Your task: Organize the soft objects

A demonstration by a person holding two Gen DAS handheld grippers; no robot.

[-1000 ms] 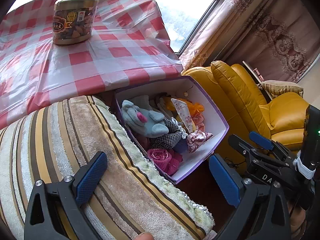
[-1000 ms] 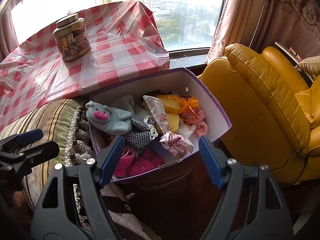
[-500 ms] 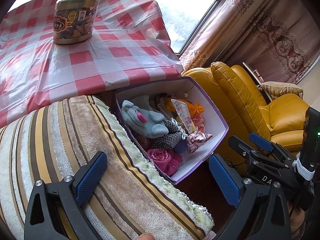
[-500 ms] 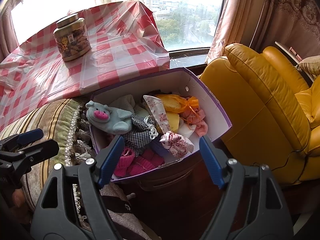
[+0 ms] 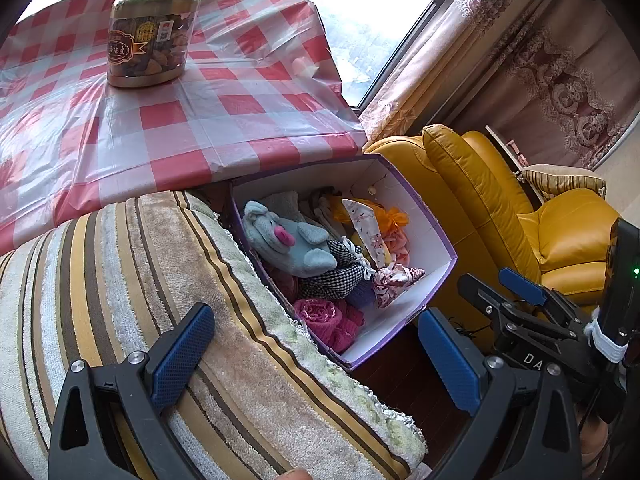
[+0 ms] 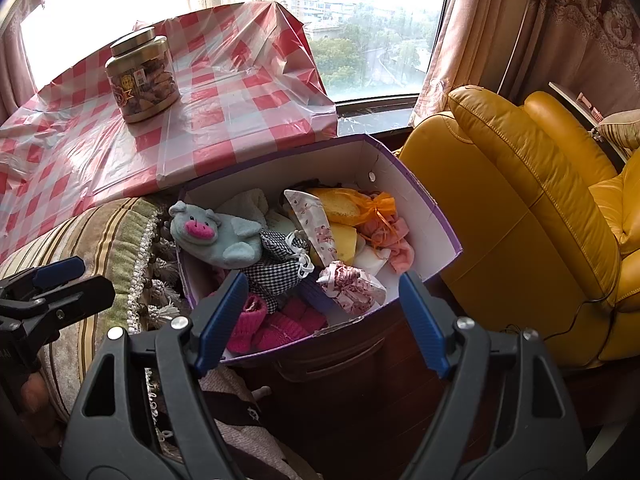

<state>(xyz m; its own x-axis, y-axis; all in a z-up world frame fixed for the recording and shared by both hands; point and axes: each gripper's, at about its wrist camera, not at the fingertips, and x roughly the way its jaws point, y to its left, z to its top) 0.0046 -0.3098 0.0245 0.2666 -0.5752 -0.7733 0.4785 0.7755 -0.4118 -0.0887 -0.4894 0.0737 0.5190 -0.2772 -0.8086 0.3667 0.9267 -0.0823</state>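
We hold both tools short of a purple-edged white cardboard box (image 6: pixel 416 216) packed with soft things, wedged between a striped plush cushion (image 5: pixel 120 280) and a yellow leather armchair (image 6: pixel 520 184), its far wall tucked just under the edge of a table in a red-and-white checked plastic cloth (image 5: pixel 160 120). The box's long axis runs from us toward the table. On top, at its cushion side, lies a grey plush pig with a pink snout (image 6: pixel 216 236), snout turned up and toward us, body stretching toward the box's middle. Against it rest a black-and-white checked drawstring pouch (image 6: pixel 276 268), pink knitted pieces (image 6: pixel 280 324) at the near wall, a floral pouch (image 6: pixel 352 286) and an orange organza bag (image 6: pixel 360 206). Bare white wall shows on the armchair side. Our left gripper (image 5: pixel 316 354) hangs above the cushion's edge, jaws spread wide, holding nothing. Our right gripper (image 6: pixel 320 320) hovers at the box's near rim, jaws likewise wide apart and empty. A gold-lidded clear jar of snacks (image 6: pixel 142 76) stands on the table.
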